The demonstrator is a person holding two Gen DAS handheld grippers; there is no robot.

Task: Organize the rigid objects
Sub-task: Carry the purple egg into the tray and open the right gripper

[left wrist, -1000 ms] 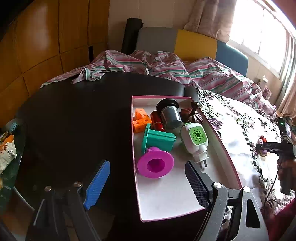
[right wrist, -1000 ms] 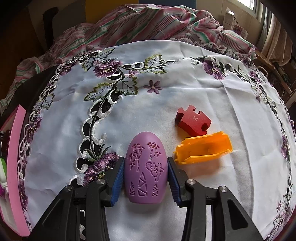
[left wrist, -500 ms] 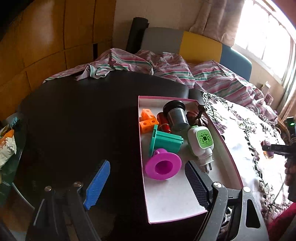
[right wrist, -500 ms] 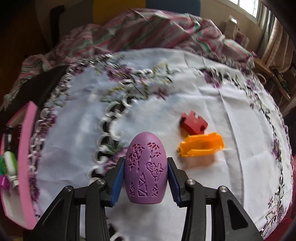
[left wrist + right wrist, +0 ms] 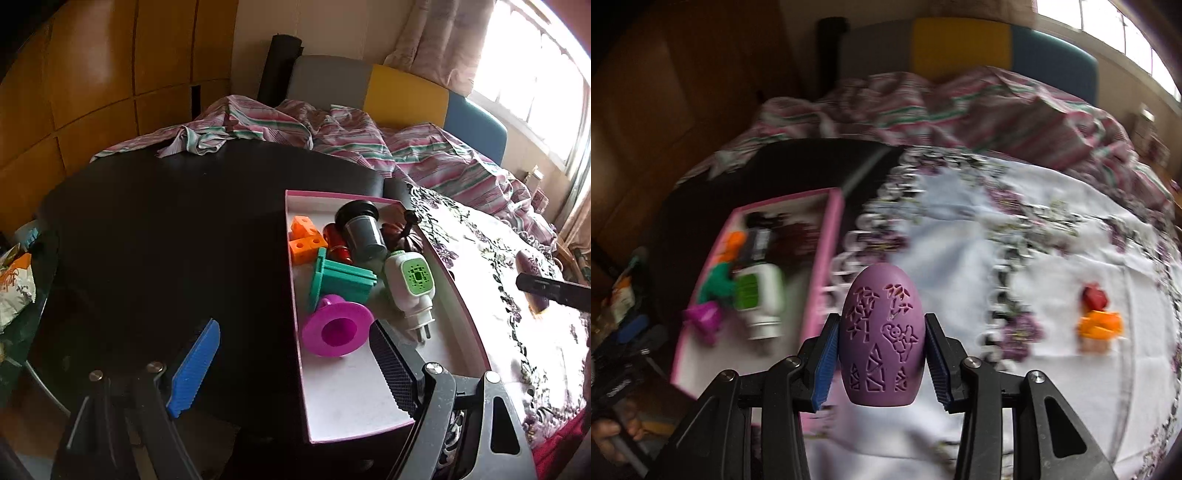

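My right gripper (image 5: 881,345) is shut on a purple egg-shaped piece (image 5: 881,339) with cut-out patterns, held above the white embroidered cloth (image 5: 1034,258). The same purple egg (image 5: 532,266) shows at the right in the left wrist view. A pink-rimmed box (image 5: 460,295) with a white floor holds a magenta funnel (image 5: 338,330), a teal spool (image 5: 341,280), orange cubes (image 5: 304,240), a dark cup (image 5: 360,230) and a white and green plug-in (image 5: 410,284). My left gripper (image 5: 295,365) stands open over the box's left rim. A red puzzle piece (image 5: 1093,295) and an orange piece (image 5: 1100,325) lie on the cloth.
The box (image 5: 827,258) sits on a dark round table (image 5: 166,240) beside the cloth. A striped blanket (image 5: 332,133) lies bunched behind. A snack bag (image 5: 14,284) lies at the left edge. A hand (image 5: 613,435) holds the left tool.
My right gripper has lifted the purple egg off the cloth and swung left toward the pink box. The left gripper has barely shifted.
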